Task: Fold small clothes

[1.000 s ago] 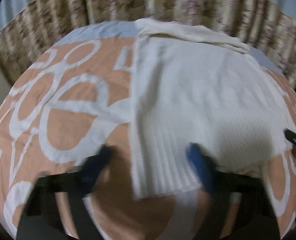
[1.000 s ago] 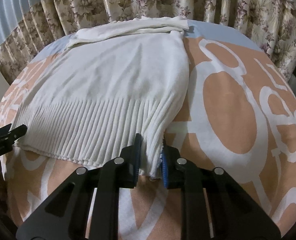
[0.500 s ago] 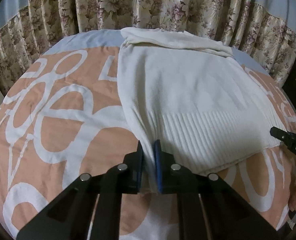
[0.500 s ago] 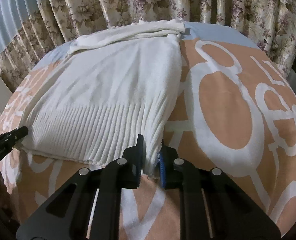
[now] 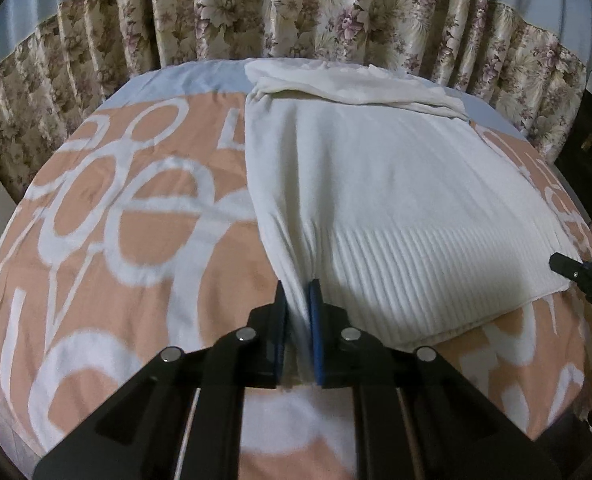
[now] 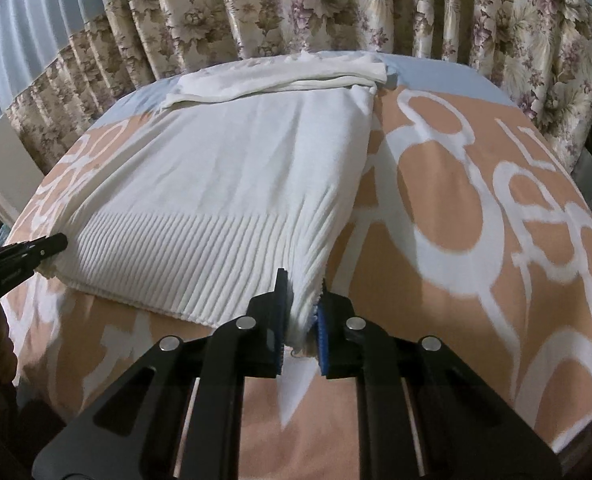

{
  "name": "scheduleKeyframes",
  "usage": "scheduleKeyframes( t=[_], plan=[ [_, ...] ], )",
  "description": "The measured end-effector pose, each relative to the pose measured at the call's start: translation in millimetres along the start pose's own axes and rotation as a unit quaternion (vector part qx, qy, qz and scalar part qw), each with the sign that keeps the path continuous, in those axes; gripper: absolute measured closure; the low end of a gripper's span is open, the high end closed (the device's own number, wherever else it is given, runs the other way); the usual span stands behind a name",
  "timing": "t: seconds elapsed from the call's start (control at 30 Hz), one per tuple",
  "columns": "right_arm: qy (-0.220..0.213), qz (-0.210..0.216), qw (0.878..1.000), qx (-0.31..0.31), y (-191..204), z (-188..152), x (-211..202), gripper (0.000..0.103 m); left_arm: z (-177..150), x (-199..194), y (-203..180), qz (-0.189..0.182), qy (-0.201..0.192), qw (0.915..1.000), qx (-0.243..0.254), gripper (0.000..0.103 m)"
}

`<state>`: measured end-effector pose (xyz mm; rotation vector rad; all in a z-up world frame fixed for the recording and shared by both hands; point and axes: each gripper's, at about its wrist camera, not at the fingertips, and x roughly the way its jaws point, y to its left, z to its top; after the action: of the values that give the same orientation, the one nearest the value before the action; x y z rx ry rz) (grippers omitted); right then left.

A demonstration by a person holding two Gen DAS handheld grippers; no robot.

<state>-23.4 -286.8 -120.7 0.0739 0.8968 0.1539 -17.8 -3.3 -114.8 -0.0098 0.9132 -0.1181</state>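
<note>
With the sleeves already folded across the white sweater's (image 5: 376, 184) 12 o'clock end, we have the left gripper (image 5: 297, 320) and right gripper (image 6: 301, 312) each clamped on a 6 o'clock hem corner, the lengthwise fold still ahead.

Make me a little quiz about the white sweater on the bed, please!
1. True or false: both grippers pinch the white sweater.
2. Which part of it is gripped: A) the far folded end, B) the ribbed hem corners?
3. What hangs behind the bedspread?

Key: 1. True: left gripper and right gripper are each shut on a corner. 2. B. 3. A flowery curtain.
</note>
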Motion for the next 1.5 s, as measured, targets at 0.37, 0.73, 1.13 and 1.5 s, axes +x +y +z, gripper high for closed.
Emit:
scheduleKeyframes(
  t=[0.37,0.73,1.13,1.5],
  plan=[
    [0.0,0.004,1.0,0.021,9.3,-16.8,-39.8,0.09,-9.0,-42.4,-0.5,-0.013,-0.027,0.999,-0.032,0.093],
    [-0.07,0.028,0.996,0.046,-10.9,93.6,-11.7,0.09,104.4,-13.2,20.8,-0.05,-0.066,0.9941,-0.07,0.092],
    [-0.099,0.001,0.994,0.036,-36.6,229.6,91.3,0.089,249.4,104.6,24.3,-0.035,-0.08,0.9938,-0.069,0.092],
    [-0.035,-0.02,0.998,0.056,-55.4,283.2,189.9,0.087,300.2,197.3,30.4,0.024,-0.033,0.9946,-0.095,0.082]
  ],
)
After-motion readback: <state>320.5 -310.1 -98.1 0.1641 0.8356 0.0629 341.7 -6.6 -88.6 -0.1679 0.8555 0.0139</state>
